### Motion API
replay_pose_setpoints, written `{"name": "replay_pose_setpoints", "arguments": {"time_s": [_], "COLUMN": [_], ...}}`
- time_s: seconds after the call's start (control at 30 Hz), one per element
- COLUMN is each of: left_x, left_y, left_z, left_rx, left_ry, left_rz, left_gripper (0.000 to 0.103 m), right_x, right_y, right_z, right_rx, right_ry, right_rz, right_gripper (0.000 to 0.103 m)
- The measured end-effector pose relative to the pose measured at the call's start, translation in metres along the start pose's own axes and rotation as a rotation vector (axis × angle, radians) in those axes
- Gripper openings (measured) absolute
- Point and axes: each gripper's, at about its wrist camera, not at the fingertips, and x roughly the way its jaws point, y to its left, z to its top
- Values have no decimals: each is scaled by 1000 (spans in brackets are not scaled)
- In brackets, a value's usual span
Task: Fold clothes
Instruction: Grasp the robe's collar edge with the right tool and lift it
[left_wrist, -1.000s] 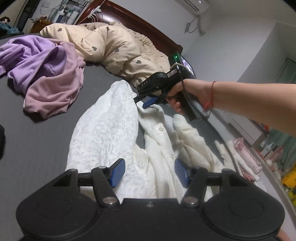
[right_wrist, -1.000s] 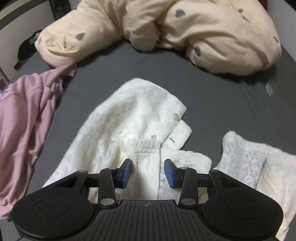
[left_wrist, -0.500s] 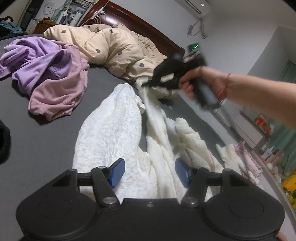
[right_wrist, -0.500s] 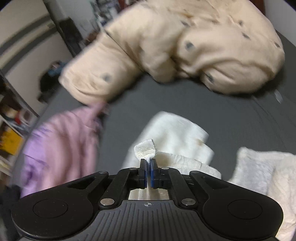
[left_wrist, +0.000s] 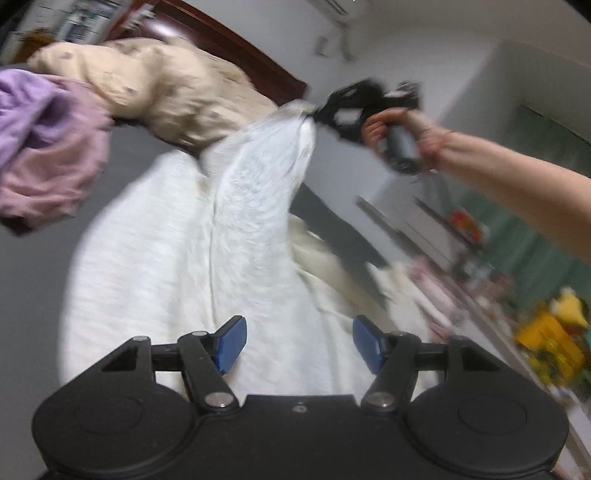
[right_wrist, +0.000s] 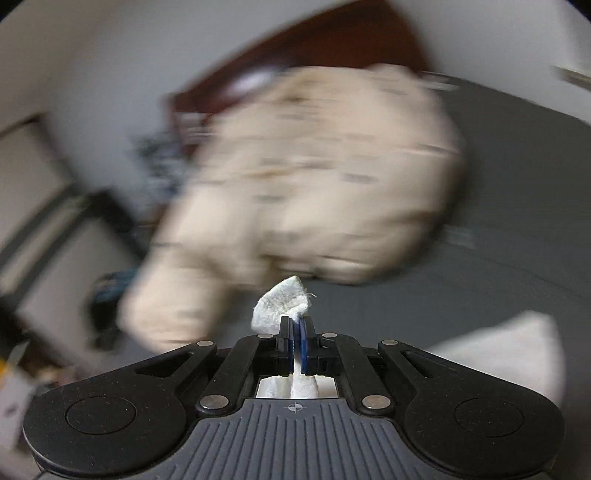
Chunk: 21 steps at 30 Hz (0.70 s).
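**White garment pinched by the right gripper and lifted off the bed**

Left wrist view. The left gripper (left_wrist: 295, 339) hovers low over the white textured knit garment (left_wrist: 177, 266), its blue-padded jaws well apart and opening; cloth lies beneath and between them, but the pads do not press on it. The garment spreads across the dark grey bed sheet (left_wrist: 33, 295) and rises in a taut, tent-like fold to the upper right, where the black right gripper (left_wrist: 317, 110) is clenched on its corner. A bare right hand (left_wrist: 395, 129) with a red cord at the wrist holds that gripper's handle. A crumpled pink and lilac garment (left_wrist: 48, 147) lies at the left, well apart from the white one. A beige quilt with small dark hearts (left_wrist: 166, 92) is heaped behind, against a dark wooden headboard (left_wrist: 236, 48). The picture is blurred.

Right wrist view. The right gripper (right_wrist: 295, 332) is closed tight on a small peak of the white garment (right_wrist: 280, 302), which stands up between the blue pads; more of the cloth shows below the jaws. Another part of white fabric (right_wrist: 517, 354) lies on the grey sheet (right_wrist: 517, 221) at the lower right. The beige quilt (right_wrist: 314, 177) fills the blurred background.
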Motion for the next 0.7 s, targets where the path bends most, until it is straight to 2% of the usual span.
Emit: {"name": "replay_pose_setpoints", "arguments": {"time_s": [0.07, 0.2, 0.33, 0.47, 0.53, 0.7], "left_x": [9, 27, 34, 31, 32, 34], "left_y": [-8, -10, -4, -11, -15, -19], "left_z": [-6, -16, -21, -24, -27, -30], "left_rx": [36, 23, -30, 35, 66, 74], "left_ry": [42, 137, 206, 219, 223, 244], "left_rz": [-9, -32, -96, -109, -111, -129], "left_gripper": [63, 63, 63, 63, 63, 63], "right_x": [10, 29, 42, 50, 58, 71], "right_y": [-30, -54, -30, 4, 10, -15], "right_z": [-8, -26, -28, -18, -15, -16], "right_rx": [44, 89, 16, -44, -66, -48], "right_ry": [26, 77, 96, 44, 13, 57], "right_rz": [-92, -154, -116, -2, -2, -184], "right_gripper": [3, 3, 3, 3, 3, 3]}}
